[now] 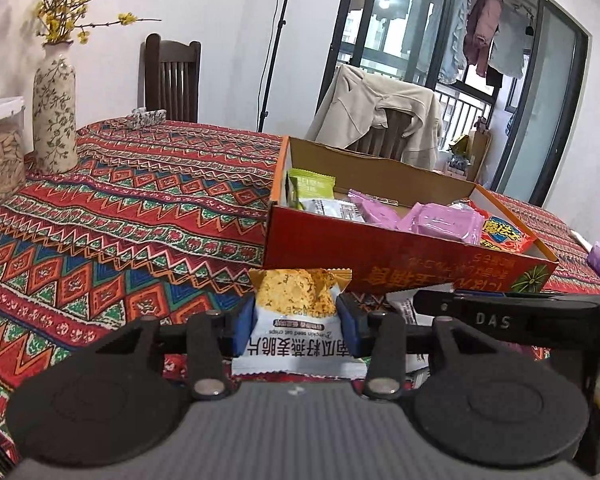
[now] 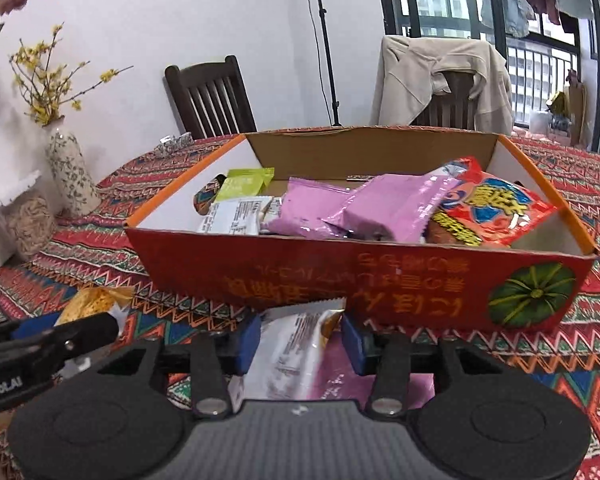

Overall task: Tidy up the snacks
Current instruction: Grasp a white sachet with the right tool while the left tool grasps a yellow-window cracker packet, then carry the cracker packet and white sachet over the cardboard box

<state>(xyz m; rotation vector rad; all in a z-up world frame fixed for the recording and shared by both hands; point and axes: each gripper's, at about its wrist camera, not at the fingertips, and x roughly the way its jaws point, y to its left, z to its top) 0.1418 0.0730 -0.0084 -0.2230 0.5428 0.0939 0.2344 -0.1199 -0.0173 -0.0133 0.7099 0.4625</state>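
Snacks in sealed packets sit between both pairs of fingers: the left gripper (image 1: 296, 320) has its blue-padded fingers (image 1: 245, 320) closed against the sides of a white plastic packet of pumpkin seed oat crisps (image 1: 296, 312), printed with a golden crisp picture, and the right gripper (image 2: 300, 340) has its blue pads (image 2: 249, 340) pressed to a white crinkled foil packet with small printed text (image 2: 292, 344), which lies over a pink wrapper (image 2: 340, 384) just below. Both packets are held low, just in front of the near wall of the red cardboard box with an orange rim and a green pumpkin print (image 2: 340, 276), and I judge neither has cleared that wall yet. Inside the box lie a green sachet (image 2: 246, 186), a white labelled packet (image 2: 236, 216), several pink foil packs (image 2: 372, 208) and a red crisp bag (image 2: 496, 208), heaped toward the right side. The chief risk, as I judge it, is catching the near wall on the way in: the box looks light, so a packet edge dragged against it could shove it across the red patterned tablecloth on the tabletop (image 1: 120, 208). The packets are air-filled and slick, so a pinch on the sides could let one slip or twist out. The two grippers also work close together, the left one showing at the edge of the right view, so they could collide over the box. A floral ceramic vase with yellow blossoms (image 1: 56, 108) stands well apart to the left.
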